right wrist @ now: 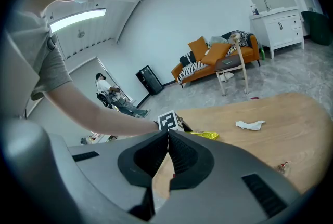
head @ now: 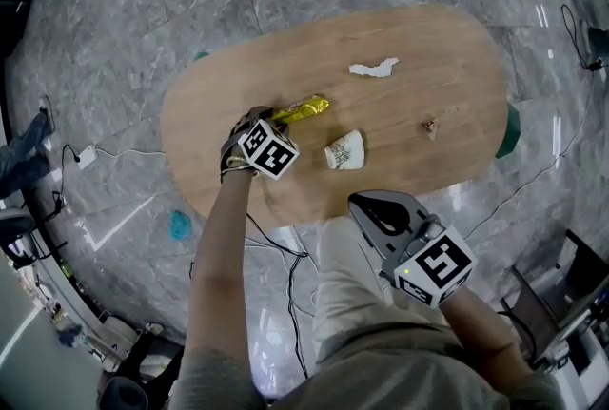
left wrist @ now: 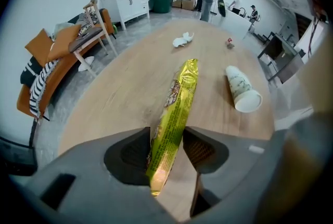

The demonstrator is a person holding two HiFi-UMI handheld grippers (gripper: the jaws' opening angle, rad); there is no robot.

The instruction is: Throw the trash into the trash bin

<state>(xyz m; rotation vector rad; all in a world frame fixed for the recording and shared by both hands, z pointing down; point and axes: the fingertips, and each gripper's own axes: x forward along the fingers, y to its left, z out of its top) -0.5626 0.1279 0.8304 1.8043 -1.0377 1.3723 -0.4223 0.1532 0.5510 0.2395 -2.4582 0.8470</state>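
Observation:
A yellow foil wrapper [head: 303, 108] lies on the oval wooden table [head: 457, 85], left of centre. My left gripper [head: 266, 117] points steeply down over the wrapper's near end. In the left gripper view the wrapper [left wrist: 182, 90] runs between the jaws of that gripper [left wrist: 167, 137]. Both pads stand right at its edges, and the foil shows no squeeze. My right gripper [head: 360, 202] hangs off the table's near edge, above the person's legs. Its jaws [right wrist: 167, 134] are shut with nothing between them.
A white paper cup [head: 344, 152] lies on its side right of the wrapper. A crumpled white tissue [head: 373, 68] and a small scrap [head: 430, 125] lie farther out. A dark green bin [left wrist: 159, 2] stands by a white cabinet across the room. Cables run over the floor near the person.

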